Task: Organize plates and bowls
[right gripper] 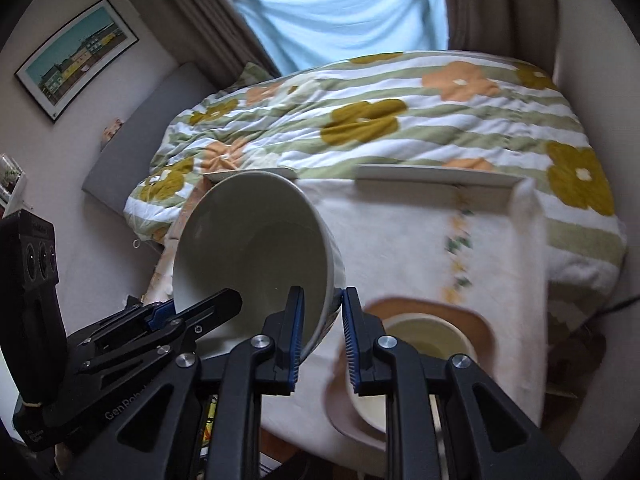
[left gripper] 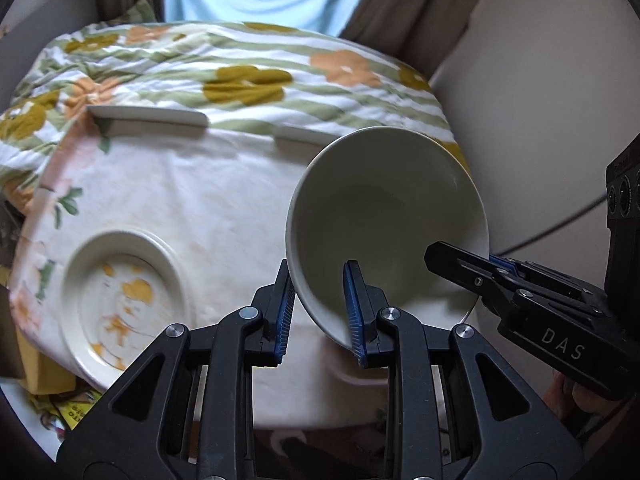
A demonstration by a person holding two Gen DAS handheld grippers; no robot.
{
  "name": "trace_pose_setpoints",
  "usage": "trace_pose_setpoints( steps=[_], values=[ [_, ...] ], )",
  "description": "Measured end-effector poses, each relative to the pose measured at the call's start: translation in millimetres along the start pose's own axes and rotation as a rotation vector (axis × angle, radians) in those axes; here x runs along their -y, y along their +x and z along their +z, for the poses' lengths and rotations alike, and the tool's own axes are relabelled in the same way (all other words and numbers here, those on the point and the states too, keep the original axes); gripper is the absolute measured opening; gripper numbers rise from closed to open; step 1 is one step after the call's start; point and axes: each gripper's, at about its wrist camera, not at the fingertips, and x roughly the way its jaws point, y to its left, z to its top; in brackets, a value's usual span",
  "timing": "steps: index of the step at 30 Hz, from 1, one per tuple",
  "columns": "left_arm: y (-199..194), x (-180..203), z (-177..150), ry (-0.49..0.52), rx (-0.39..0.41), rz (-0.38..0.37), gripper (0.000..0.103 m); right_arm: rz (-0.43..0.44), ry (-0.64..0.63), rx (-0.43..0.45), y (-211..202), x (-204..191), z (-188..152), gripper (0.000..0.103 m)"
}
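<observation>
A plain white bowl (left gripper: pixel 380 216) hangs tilted above the cloth-covered table (left gripper: pixel 224 200), its mouth turned toward the cameras. My left gripper (left gripper: pixel 320 300) is shut on the bowl's near-left wall, one blue pad inside and one outside. My right gripper (left gripper: pixel 460 264) clamps the rim on the opposite side. In the right wrist view the same bowl (right gripper: pixel 248 248) sits between the right gripper's (right gripper: pixel 323 308) pads, with the left gripper (right gripper: pixel 200 312) pinching the rim at lower left. A yellow-stained white plate (left gripper: pixel 124 300) lies on the table at left.
Two flat white plates (right gripper: pixel 436 176) (right gripper: pixel 252 174) lie at the table's far edge. A small cream bowl (right gripper: pixel 424 344) rests on a tan plate (right gripper: pixel 476 324) near the front. Behind the table is a bed with a floral duvet (right gripper: pixel 380 120); walls close in on both sides.
</observation>
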Motion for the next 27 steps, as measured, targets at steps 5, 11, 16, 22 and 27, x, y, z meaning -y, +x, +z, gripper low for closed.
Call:
trace_pose_setpoints(
  steps=[5, 11, 16, 22, 27],
  values=[
    [25.2, 33.2, -16.2, 0.033, -0.098, -0.029, 0.022, -0.033, 0.073, -0.037, -6.2, 36.2, -21.3, 0.018],
    [56.6, 47.0, -24.6, 0.087, -0.193, -0.006, 0.022, -0.045, 0.122, -0.082, 3.5, 65.7, -42.8, 0.017],
    [75.5, 49.1, -29.5, 0.110, -0.248, 0.023, 0.022, -0.055, 0.125, -0.110, 14.2, 80.3, -59.0, 0.017],
    [93.5, 47.3, -32.0, 0.143, -0.294, 0.051, 0.022, -0.087, 0.087, -0.130, 26.2, 83.2, -68.3, 0.017],
    [99.6, 53.3, -35.7, 0.196, -0.289, 0.087, 0.022, -0.116, 0.063, -0.134, 30.7, 83.8, -72.0, 0.017]
  ],
)
